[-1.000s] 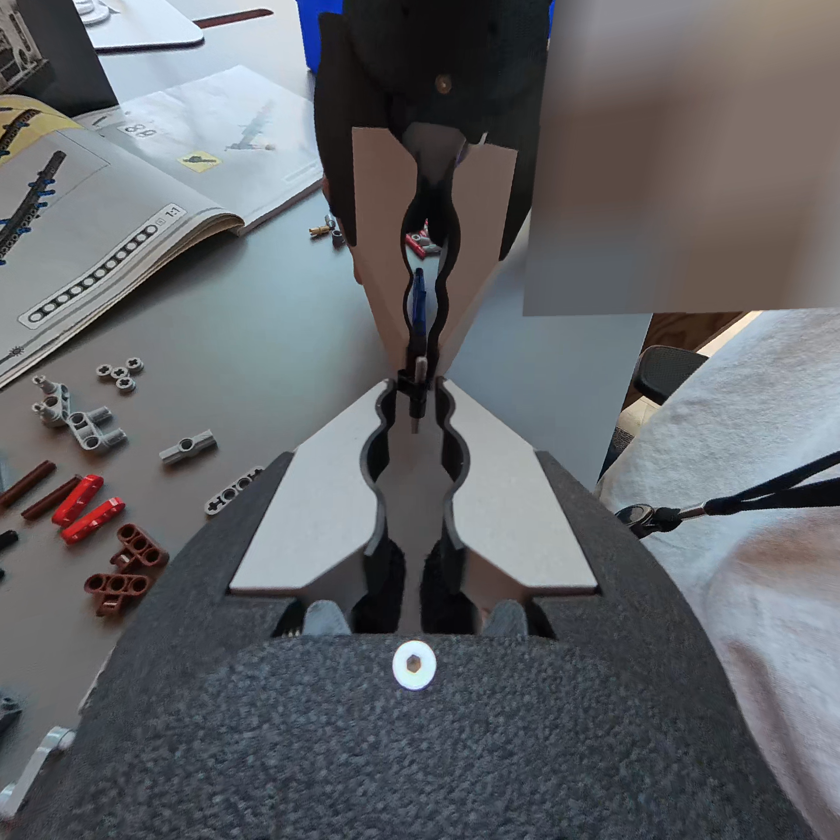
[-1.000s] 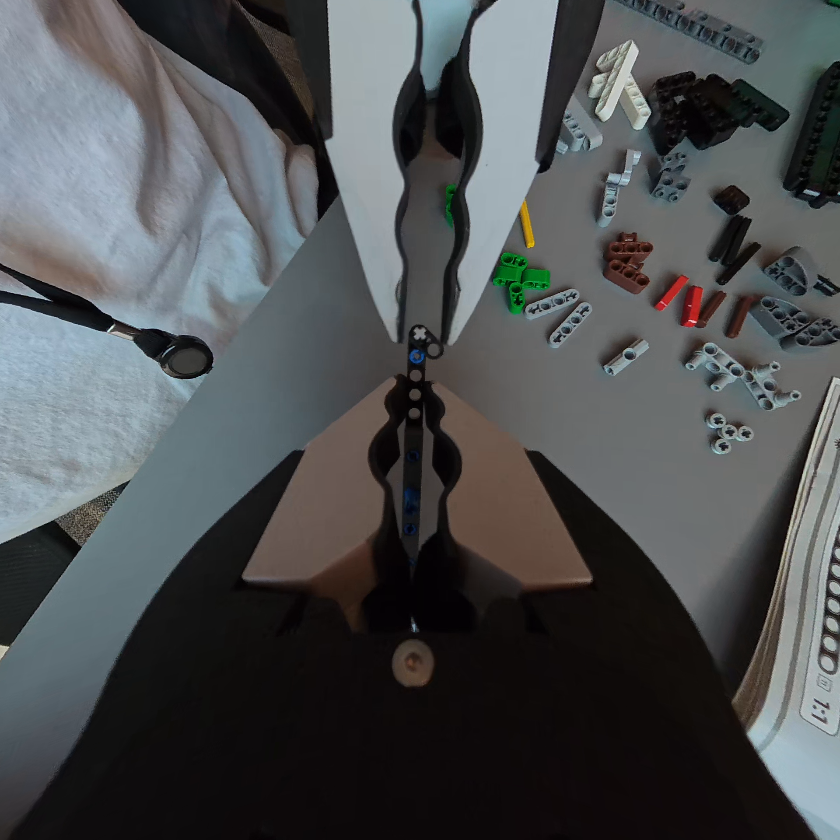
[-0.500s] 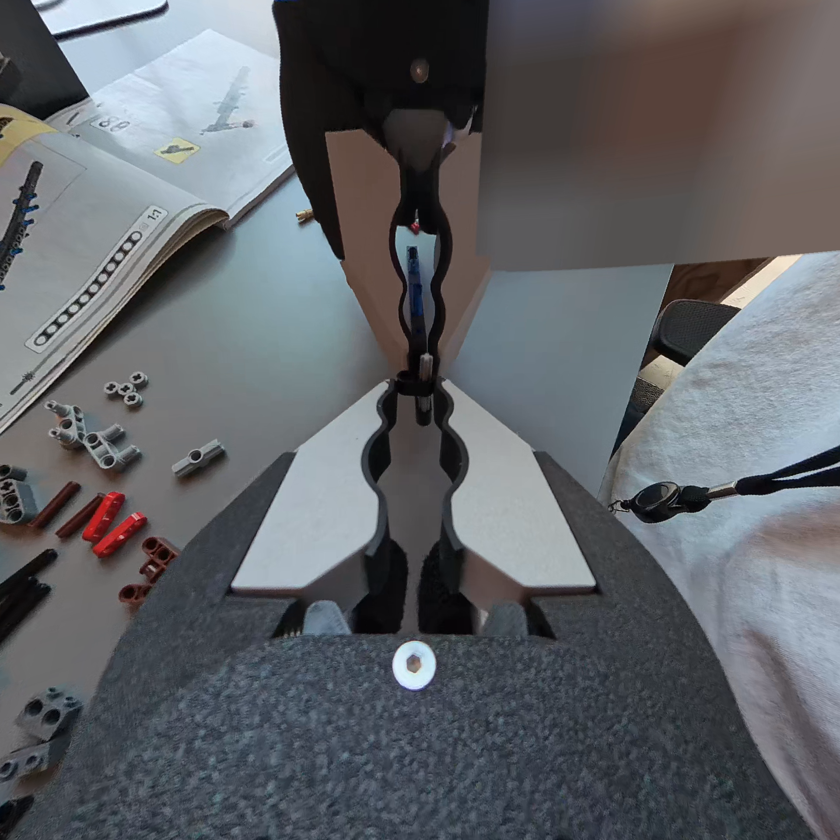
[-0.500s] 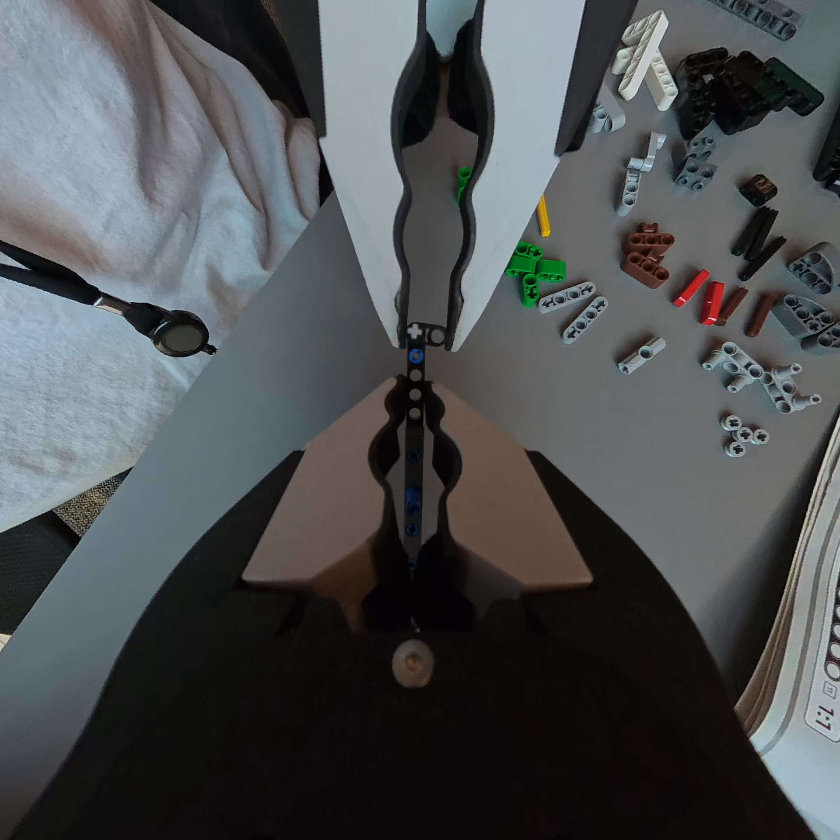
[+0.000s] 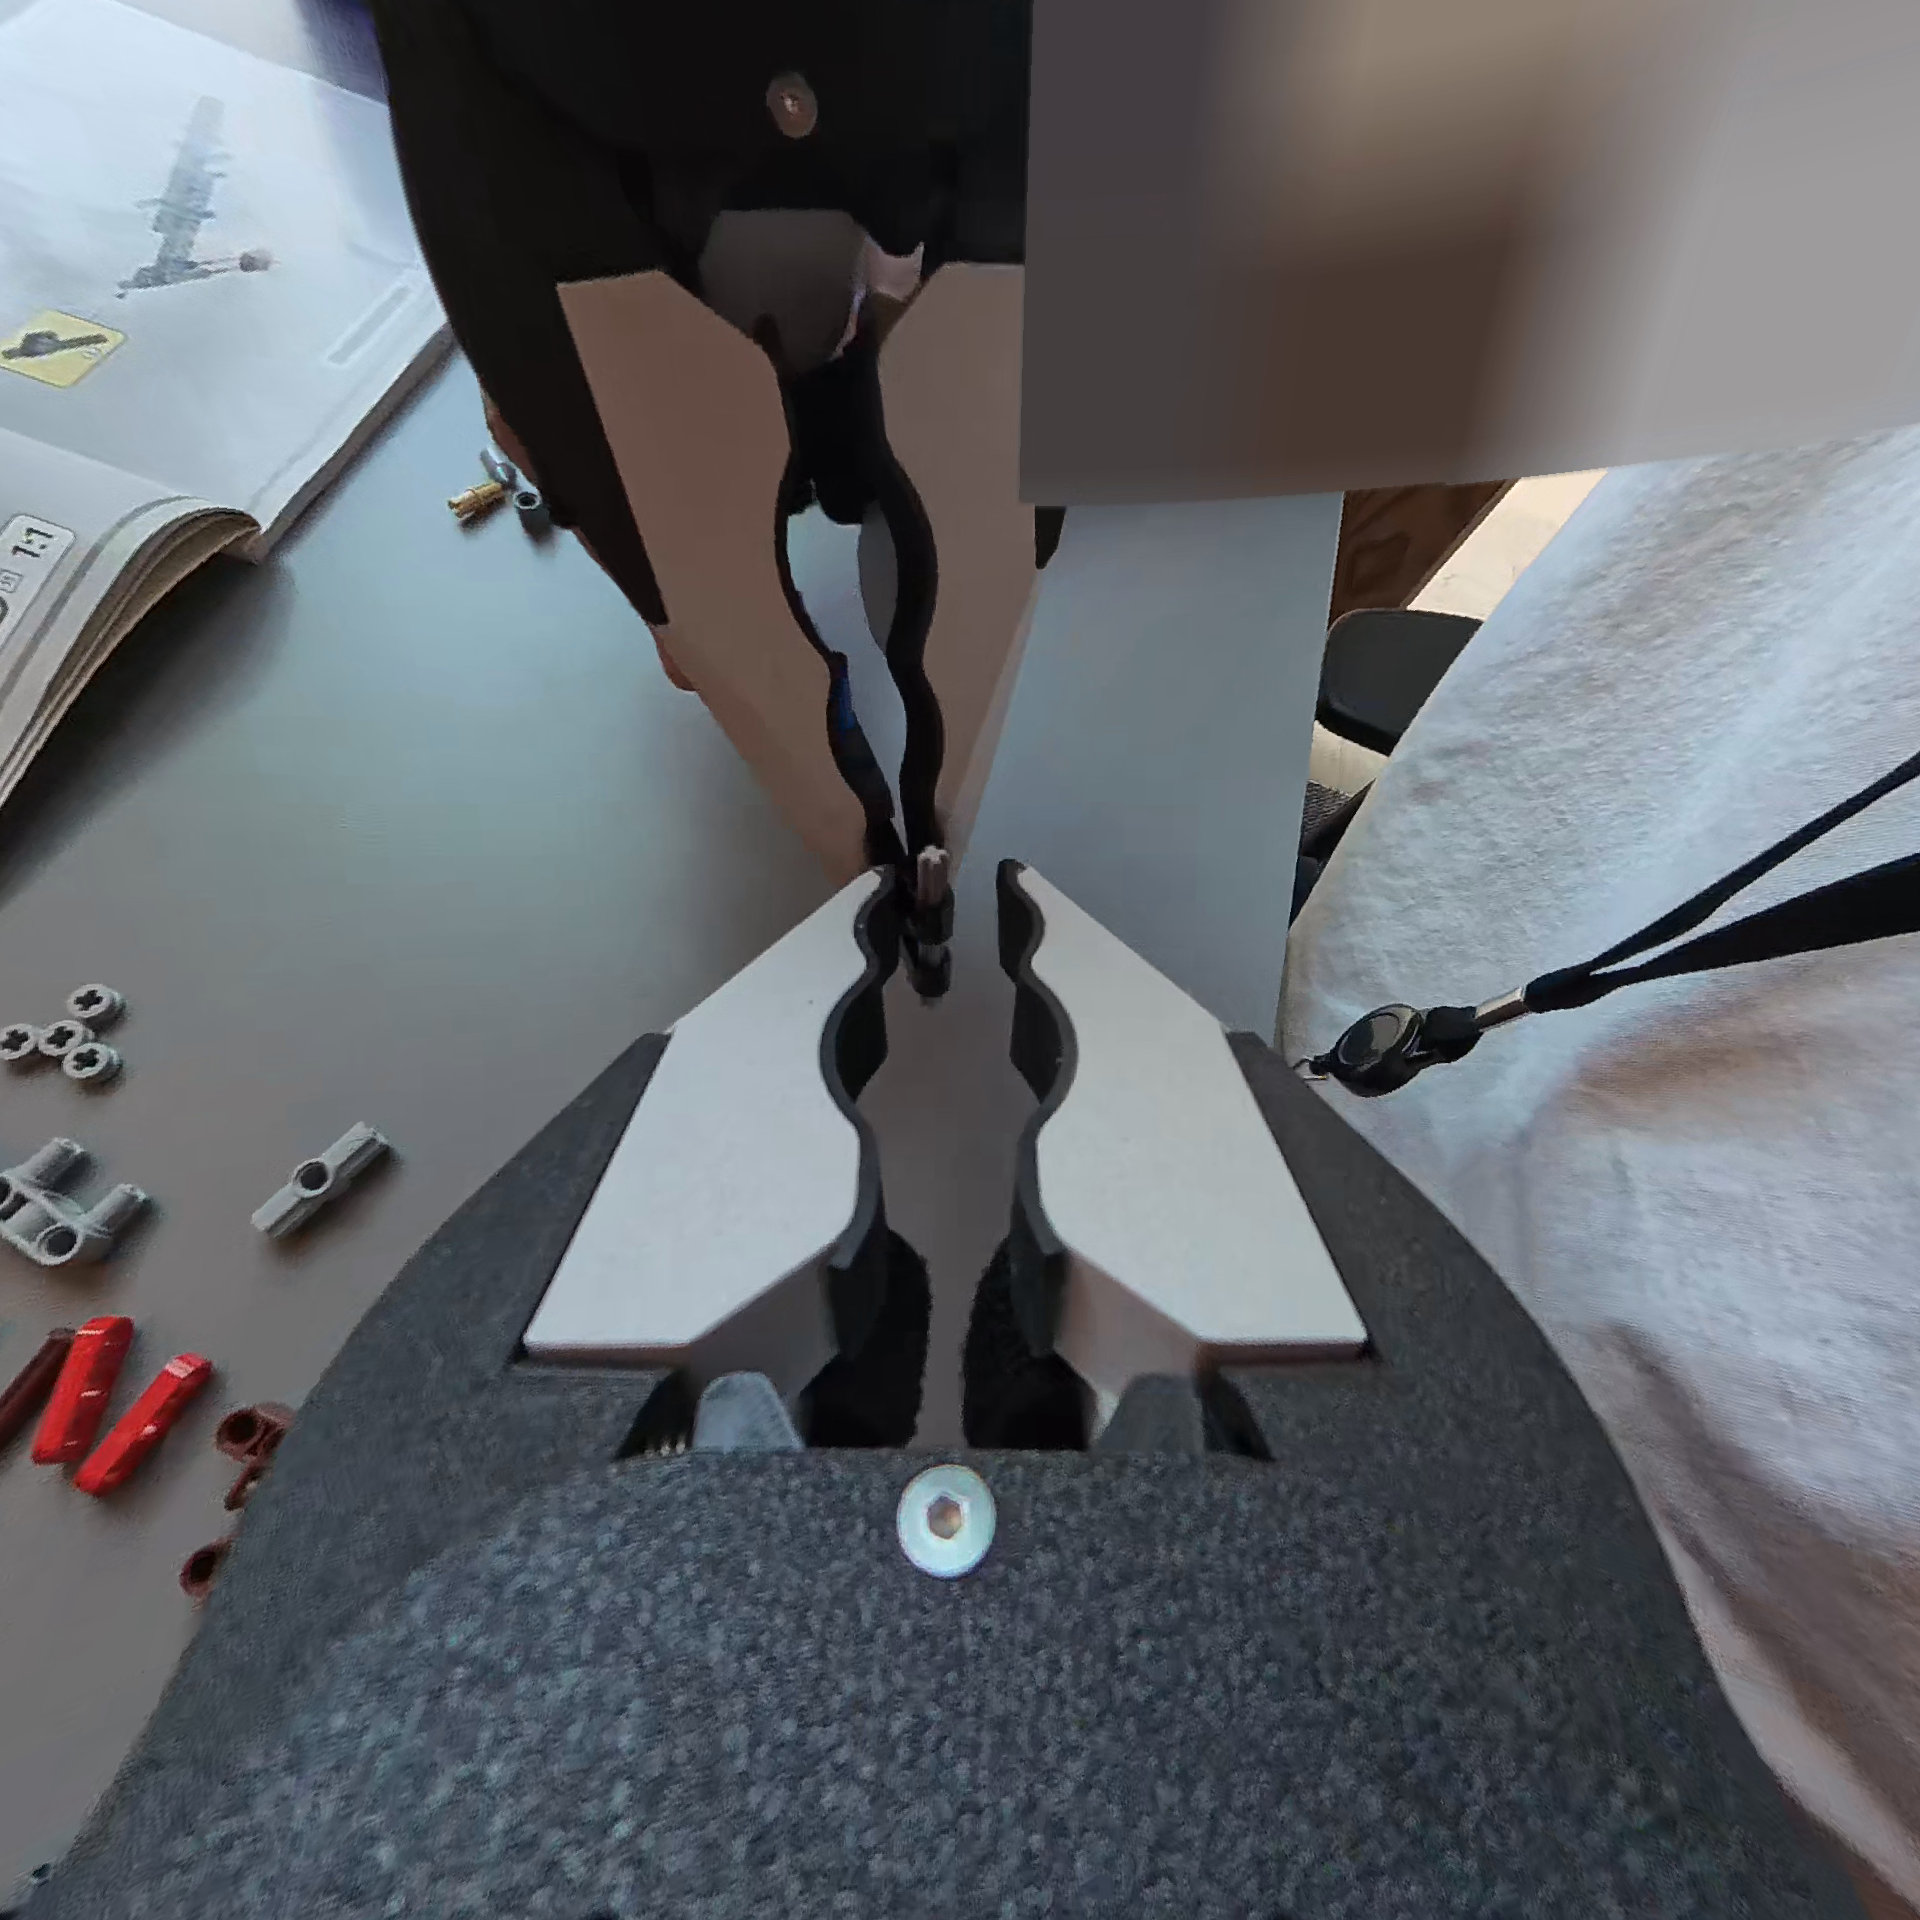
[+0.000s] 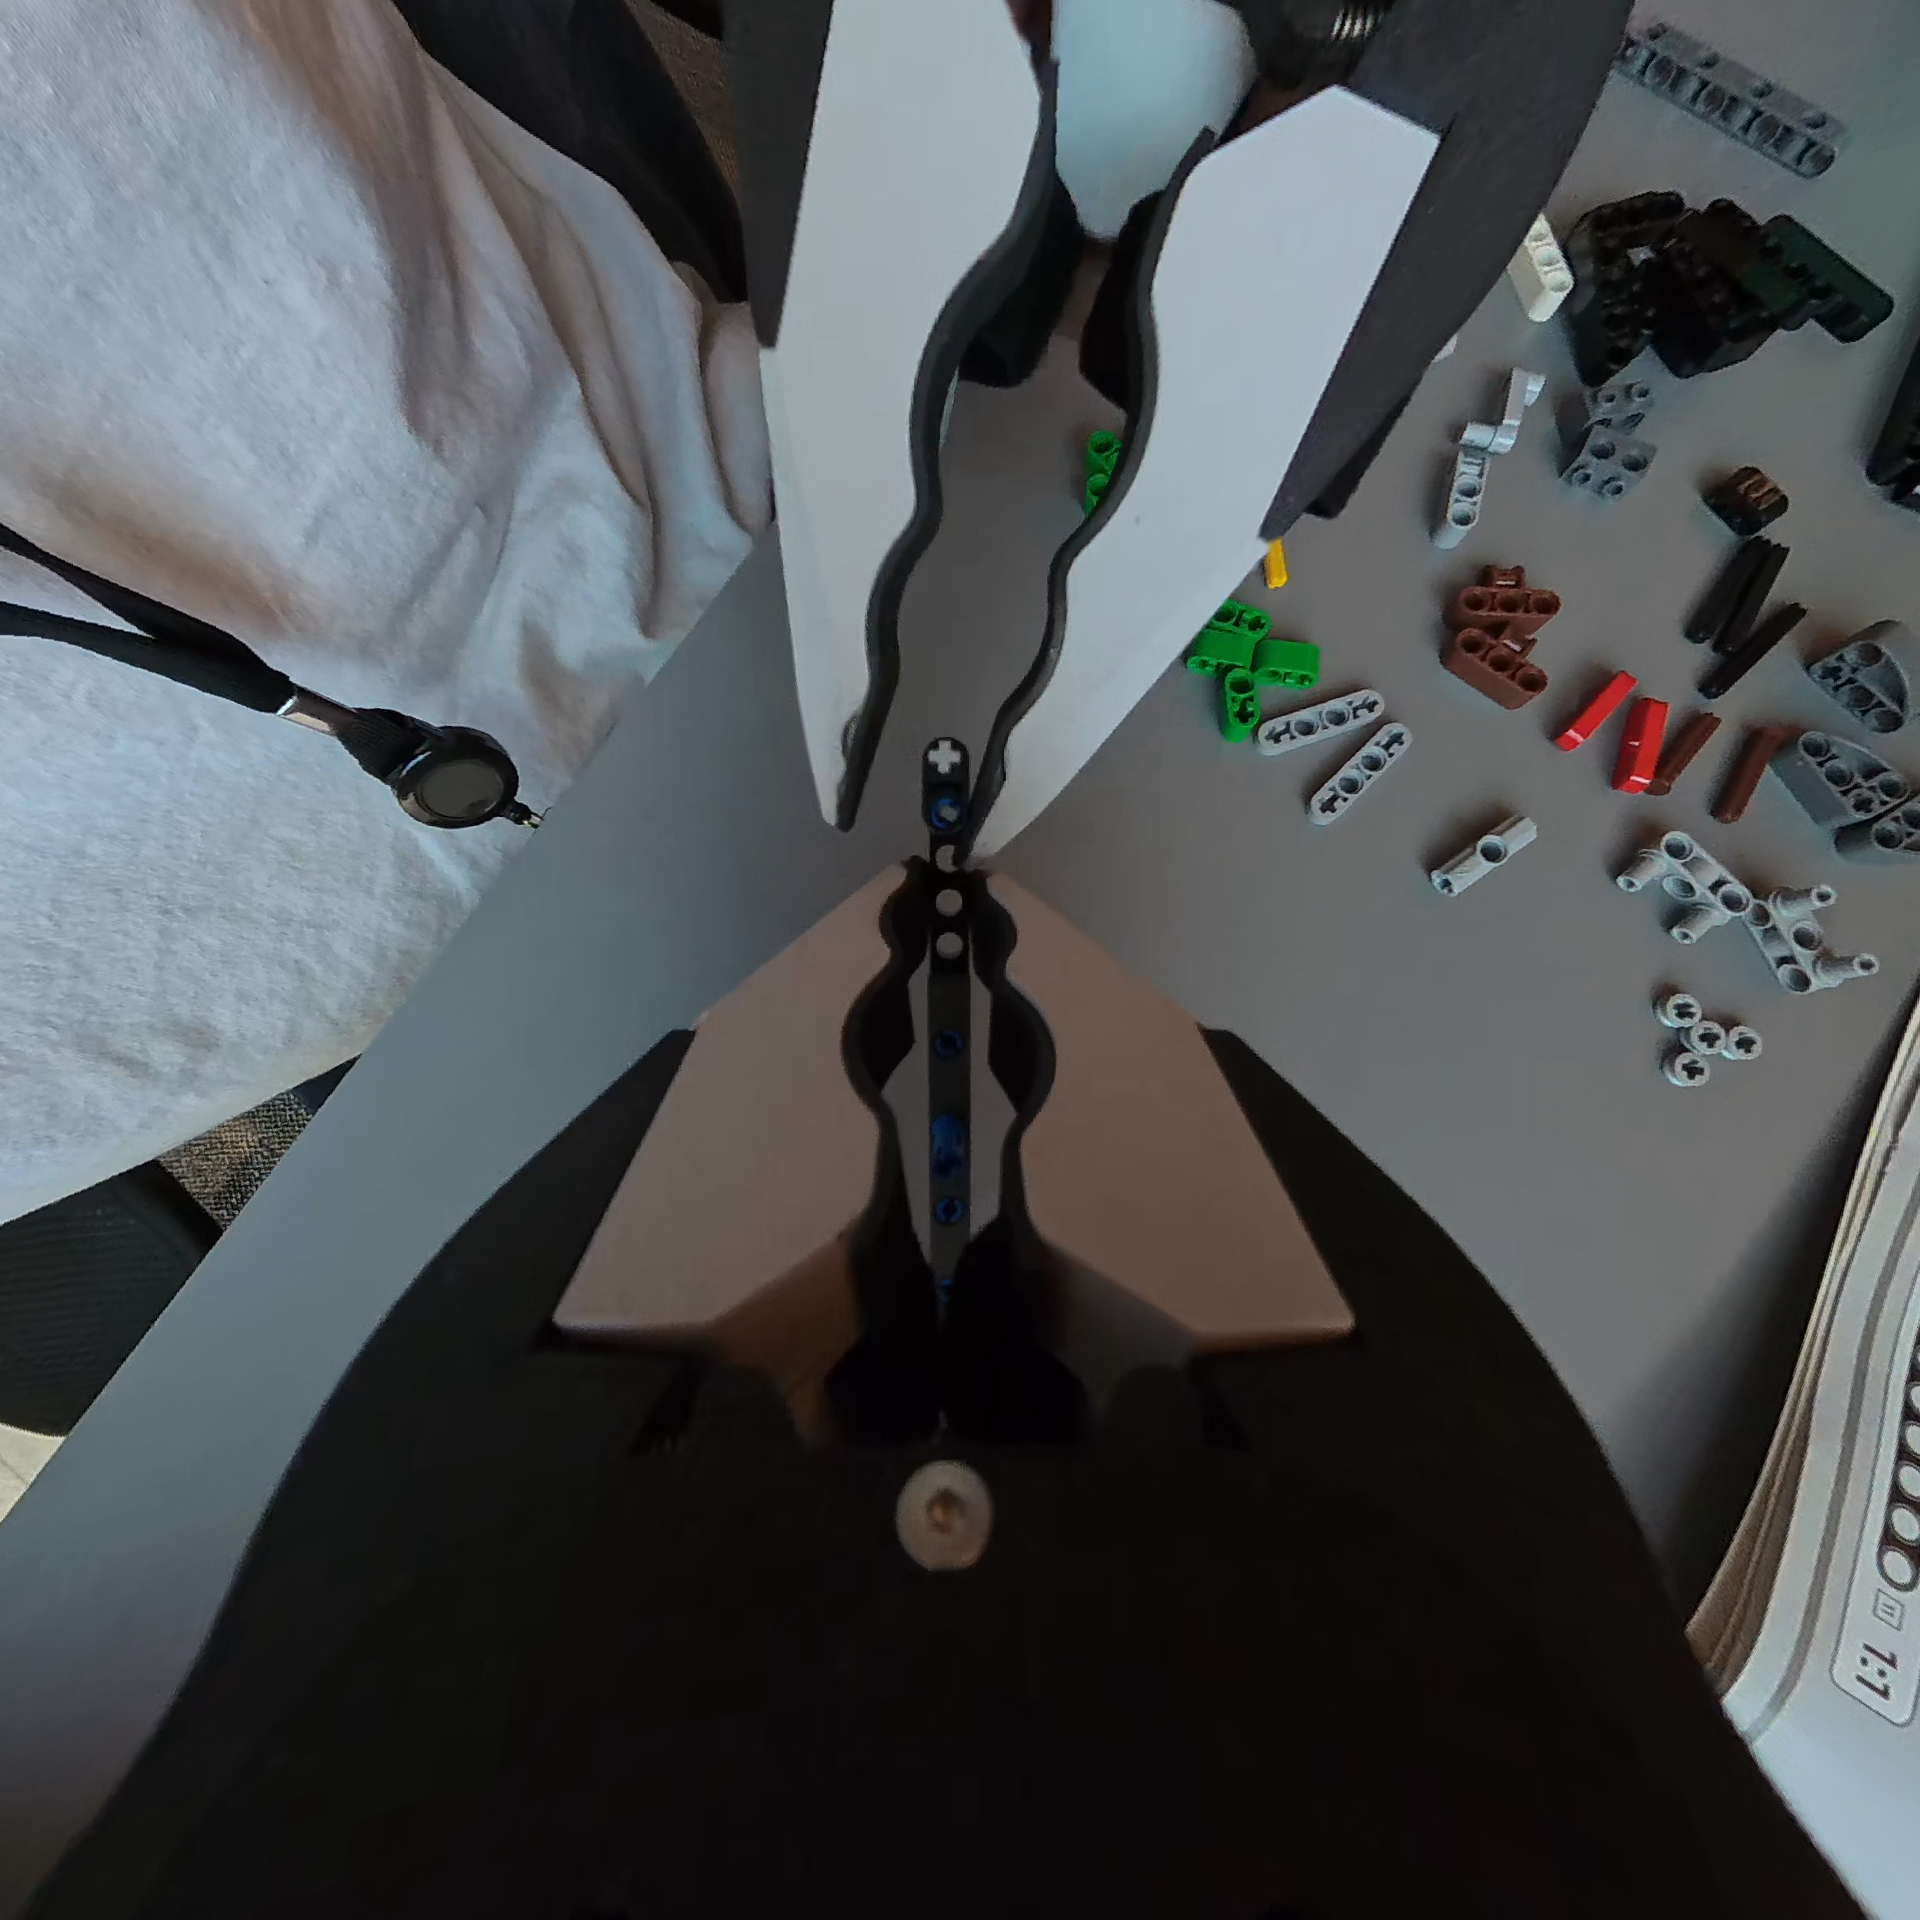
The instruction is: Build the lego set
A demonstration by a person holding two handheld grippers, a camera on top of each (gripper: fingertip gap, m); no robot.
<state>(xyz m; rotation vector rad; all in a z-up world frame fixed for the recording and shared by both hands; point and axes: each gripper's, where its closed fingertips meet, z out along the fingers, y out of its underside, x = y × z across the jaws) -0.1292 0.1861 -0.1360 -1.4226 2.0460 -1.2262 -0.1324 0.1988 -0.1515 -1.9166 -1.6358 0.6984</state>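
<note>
left wrist view: left hand-held gripper (image 5: 948, 883) has spread apart, right hand-held gripper (image 6: 948, 868) still clamps the black beam (image 6: 948, 997).

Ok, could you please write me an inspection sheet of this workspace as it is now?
Surface: grey table, no spill seen.
Job's things: black beam with blue pins, held over the table; a grey axle appears to sit in its far end.
Clutter: loose green pieces, red pieces, brown pieces and grey connectors; open instruction booklet.
Grippers: right tongs shut on the beam; left tongs open, tips flanking the beam's end.
Cables: nothing seen; only a black lanyard with badge reel.
Surroundings: person in a white shirt; dark chair.
</note>
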